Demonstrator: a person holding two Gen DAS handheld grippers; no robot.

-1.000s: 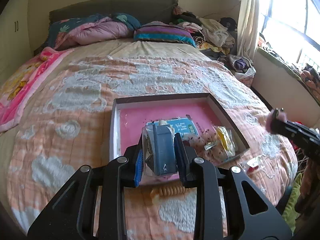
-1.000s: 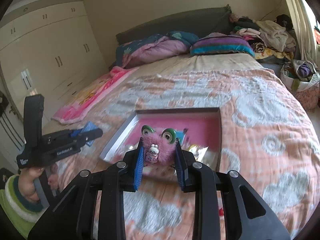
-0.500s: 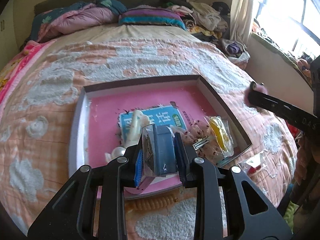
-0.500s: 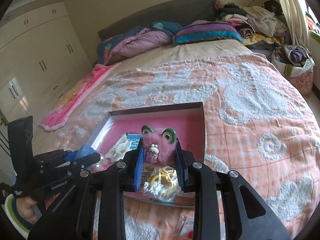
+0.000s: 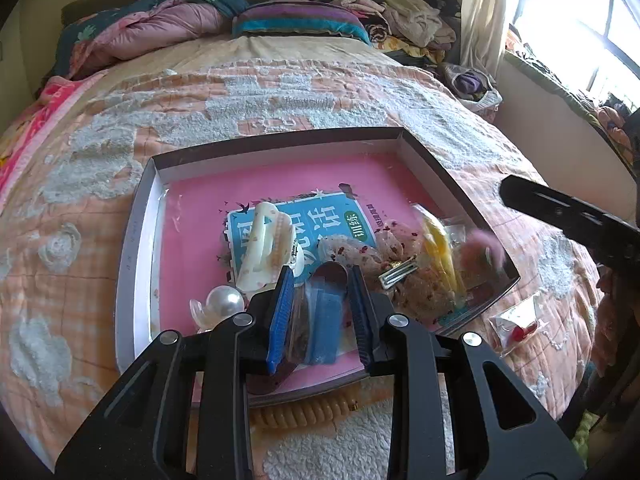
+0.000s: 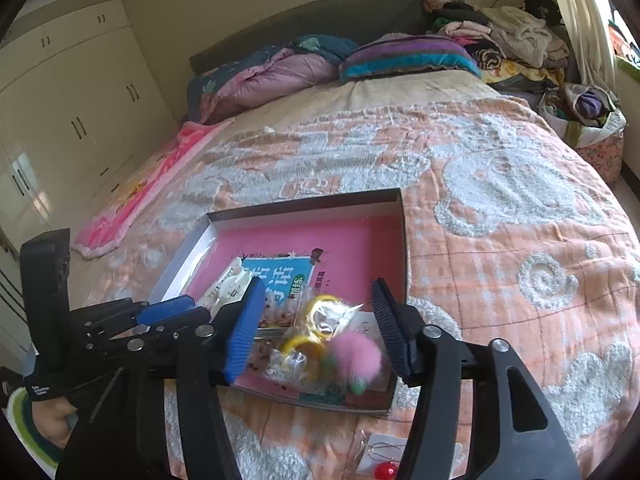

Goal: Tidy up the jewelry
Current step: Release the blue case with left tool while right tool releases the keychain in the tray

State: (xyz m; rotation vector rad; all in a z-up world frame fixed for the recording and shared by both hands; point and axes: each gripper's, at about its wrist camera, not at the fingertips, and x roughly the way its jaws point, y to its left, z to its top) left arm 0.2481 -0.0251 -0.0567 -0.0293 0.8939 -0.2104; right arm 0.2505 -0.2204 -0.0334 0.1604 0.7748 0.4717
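right gripper [image 6: 320,328] stands open above the near corner of the shallow pink-lined box [image 5: 280,142] on the bed, the fuzzy pink pompom charm [image 6: 358,356] blurred between its jaws, seemingly just let go. left gripper [image 5: 320,312] is closed on one small clear bag with a blue card [image 5: 326,326], low over the box; it needs releasing next. one yellow-ring packet [image 6: 310,334] lies inside, one red-bead packet [image 5: 520,326] outside.

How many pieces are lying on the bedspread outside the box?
2: an orange coiled hair tie by the box's near edge; a red-bead packet off its right corner. More may be hidden.
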